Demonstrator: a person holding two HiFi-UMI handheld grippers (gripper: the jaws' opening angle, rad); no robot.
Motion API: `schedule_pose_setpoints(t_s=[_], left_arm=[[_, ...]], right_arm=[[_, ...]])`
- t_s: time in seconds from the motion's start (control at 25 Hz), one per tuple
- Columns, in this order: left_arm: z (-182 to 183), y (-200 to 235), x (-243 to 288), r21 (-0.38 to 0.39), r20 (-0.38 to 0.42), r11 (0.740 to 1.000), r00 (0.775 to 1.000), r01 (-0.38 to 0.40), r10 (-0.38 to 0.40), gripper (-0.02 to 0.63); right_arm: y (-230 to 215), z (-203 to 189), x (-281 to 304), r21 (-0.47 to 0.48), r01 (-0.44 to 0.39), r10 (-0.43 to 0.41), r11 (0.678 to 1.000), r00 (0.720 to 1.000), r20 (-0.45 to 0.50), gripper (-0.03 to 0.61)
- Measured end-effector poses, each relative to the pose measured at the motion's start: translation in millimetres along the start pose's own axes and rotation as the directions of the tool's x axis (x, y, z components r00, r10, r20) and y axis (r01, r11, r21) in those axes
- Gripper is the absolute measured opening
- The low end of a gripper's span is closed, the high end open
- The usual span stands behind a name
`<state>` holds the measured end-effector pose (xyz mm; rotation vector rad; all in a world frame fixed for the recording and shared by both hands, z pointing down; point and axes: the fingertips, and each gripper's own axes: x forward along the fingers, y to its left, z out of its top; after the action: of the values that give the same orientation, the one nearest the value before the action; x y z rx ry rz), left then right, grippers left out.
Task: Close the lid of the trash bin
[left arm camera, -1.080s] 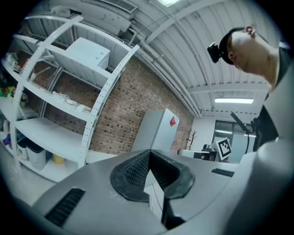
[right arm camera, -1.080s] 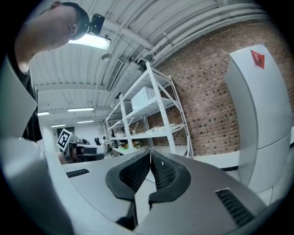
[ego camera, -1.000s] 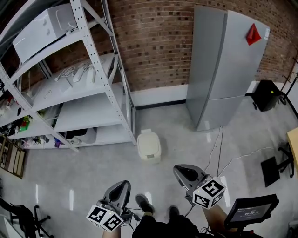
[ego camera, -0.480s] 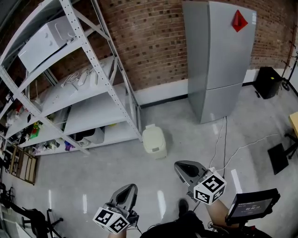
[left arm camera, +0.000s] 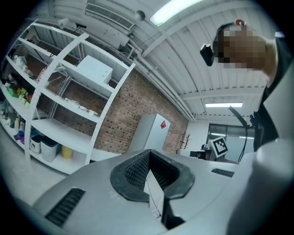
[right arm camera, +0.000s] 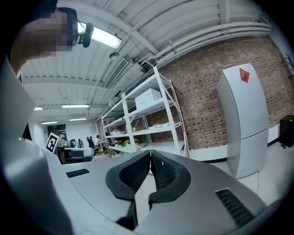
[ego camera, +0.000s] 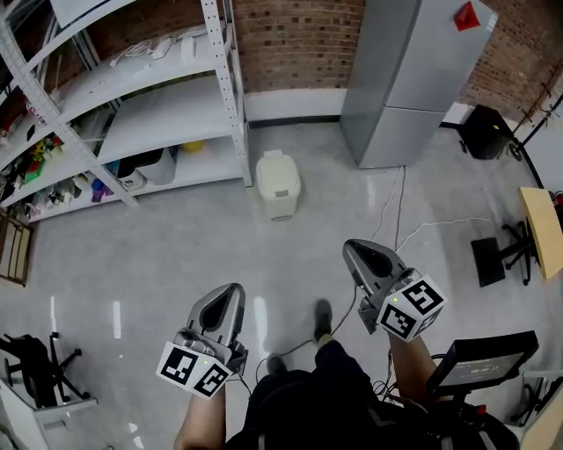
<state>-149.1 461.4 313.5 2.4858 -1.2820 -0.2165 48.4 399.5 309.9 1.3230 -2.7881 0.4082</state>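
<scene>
The cream plastic trash bin [ego camera: 278, 186] stands on the floor at 12 o'clock, well ahead, beside the shelving post [ego camera: 234, 105]. It is probably light and stiff, so its lid [ego camera: 276, 167] should need only a press near the front edge. The left gripper [ego camera: 226, 301] and the right gripper [ego camera: 363, 259] both have their jaws together, holding nothing.

A tall grey fridge [ego camera: 413, 79] stands against the brick wall [ego camera: 295, 39], with a red triangle [ego camera: 464, 15] near its top. White shelves [ego camera: 158, 114] stand to its left. A thin cable [ego camera: 400, 198] lies on the shiny floor [ego camera: 132, 255]. A black thing [ego camera: 486, 132], maybe a box, sits right of the fridge.
</scene>
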Motion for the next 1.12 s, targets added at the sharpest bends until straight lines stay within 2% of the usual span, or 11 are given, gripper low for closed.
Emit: schedule_pose_setpoints(t_s=[0.12, 0.28, 0.64, 0.88, 1.12], left_arm=[[2, 3, -39, 0.014, 0.016, 1.000, 1.000, 0.005, -0.006, -0.002], [2, -6, -81, -0.001, 0.033, 0.999, 0.999, 0.034, -0.034, -0.002], [-7, -68, -123, 0.036, 0.051, 0.998, 0.997, 0.050, -0.052, -0.002], [-22, -145, -136, 0.065, 0.043, 0.997, 0.998, 0.047, -0.050, -0.002], [-52, -238, -141, 0.080, 0.021, 0.997, 1.000, 0.021, -0.023, -0.002]], right_arm=[[36, -10, -19, -0.001, 0.027, -0.027, 1.000, 1.000, -0.015, 0.008], [86, -4, -52, -0.072, 0.042, -0.044, 0.997, 0.999, -0.021, 0.009], [119, -9, -124, -0.111, 0.038, -0.037, 0.993, 0.999, 0.005, 0.009], [120, -20, -197, -0.093, 0.004, 0.000, 0.996, 0.999, 0.051, 0.008], [102, -34, -286, -0.090, -0.006, 0.010, 0.996, 0.999, 0.046, 0.009]])
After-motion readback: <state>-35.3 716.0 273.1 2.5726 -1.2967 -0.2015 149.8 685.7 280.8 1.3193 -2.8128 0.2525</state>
